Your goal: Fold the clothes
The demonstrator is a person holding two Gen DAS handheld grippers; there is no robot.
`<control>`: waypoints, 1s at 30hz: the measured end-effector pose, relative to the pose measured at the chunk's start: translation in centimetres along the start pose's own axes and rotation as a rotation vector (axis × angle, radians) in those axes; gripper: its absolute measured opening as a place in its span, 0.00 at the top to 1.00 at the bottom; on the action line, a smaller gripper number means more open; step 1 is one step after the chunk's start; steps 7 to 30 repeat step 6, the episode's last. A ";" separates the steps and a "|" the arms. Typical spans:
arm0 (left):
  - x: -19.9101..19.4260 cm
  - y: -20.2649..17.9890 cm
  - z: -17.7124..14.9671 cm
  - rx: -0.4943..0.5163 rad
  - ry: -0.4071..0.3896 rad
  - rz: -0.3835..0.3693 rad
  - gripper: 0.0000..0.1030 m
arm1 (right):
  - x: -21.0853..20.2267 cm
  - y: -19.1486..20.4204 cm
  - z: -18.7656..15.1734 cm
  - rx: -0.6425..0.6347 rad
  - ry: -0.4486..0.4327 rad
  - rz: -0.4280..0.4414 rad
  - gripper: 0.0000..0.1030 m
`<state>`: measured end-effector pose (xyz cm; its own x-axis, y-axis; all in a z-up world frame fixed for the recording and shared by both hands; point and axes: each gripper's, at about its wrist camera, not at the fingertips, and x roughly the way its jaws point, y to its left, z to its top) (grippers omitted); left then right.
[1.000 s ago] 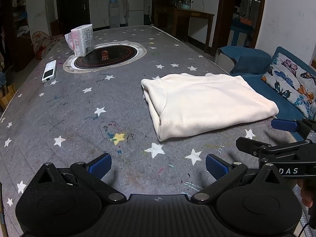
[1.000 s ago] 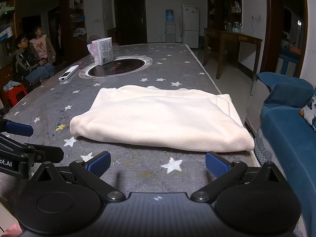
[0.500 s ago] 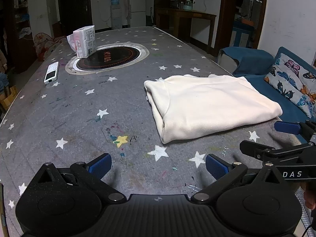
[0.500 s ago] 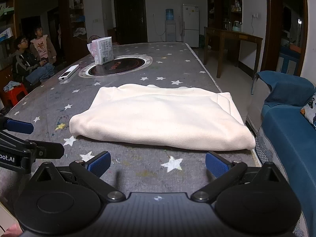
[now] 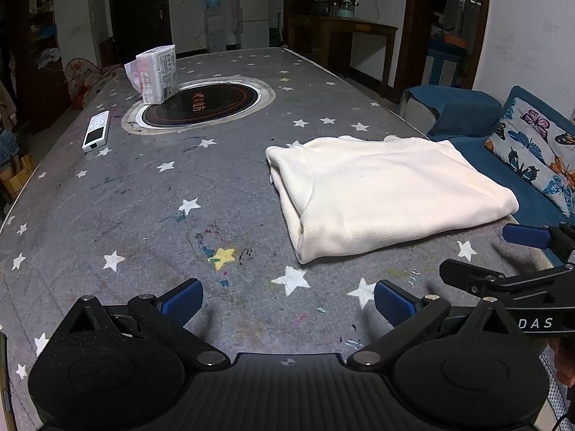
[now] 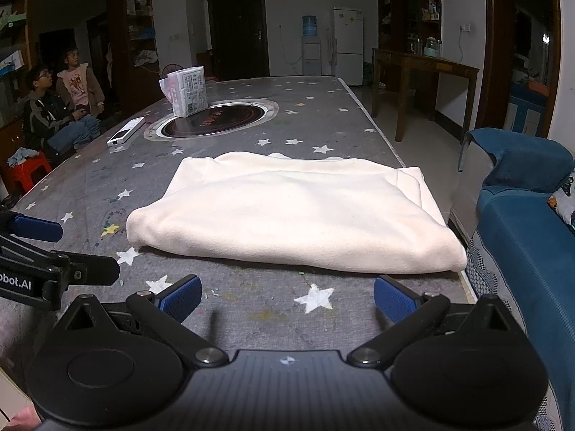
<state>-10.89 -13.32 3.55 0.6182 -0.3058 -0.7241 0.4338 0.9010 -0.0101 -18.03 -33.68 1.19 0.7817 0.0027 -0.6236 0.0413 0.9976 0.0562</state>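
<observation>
A cream garment point(image 5: 381, 194) lies folded in a thick rectangle on the grey star-patterned table point(image 5: 151, 208), near its right edge; it also shows in the right wrist view point(image 6: 294, 212). My left gripper point(image 5: 289, 300) is open and empty, above the table in front of the garment's left corner. My right gripper point(image 6: 287, 296) is open and empty, just in front of the garment's near fold. Each gripper shows at the edge of the other's view, apart from the cloth.
A round black cooktop point(image 5: 199, 104) is set in the table's far half, with a tissue pack point(image 5: 158, 73) and a white remote point(image 5: 96, 135) beside it. A blue sofa point(image 6: 528, 237) runs along the right edge. Two people point(image 6: 57, 107) sit at far left.
Both grippers have drawn back slightly from the garment and stay open. The garment has not moved.
</observation>
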 end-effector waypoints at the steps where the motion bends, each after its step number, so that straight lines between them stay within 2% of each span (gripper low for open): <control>1: 0.0 0.0 0.0 0.001 0.002 -0.001 0.00 | 0.0 0.0 0.0 0.000 0.000 0.000 0.00; 30: 0.3 -0.1 0.0 0.006 0.015 -0.004 0.00 | 0.2 0.0 0.0 0.001 0.004 0.002 0.00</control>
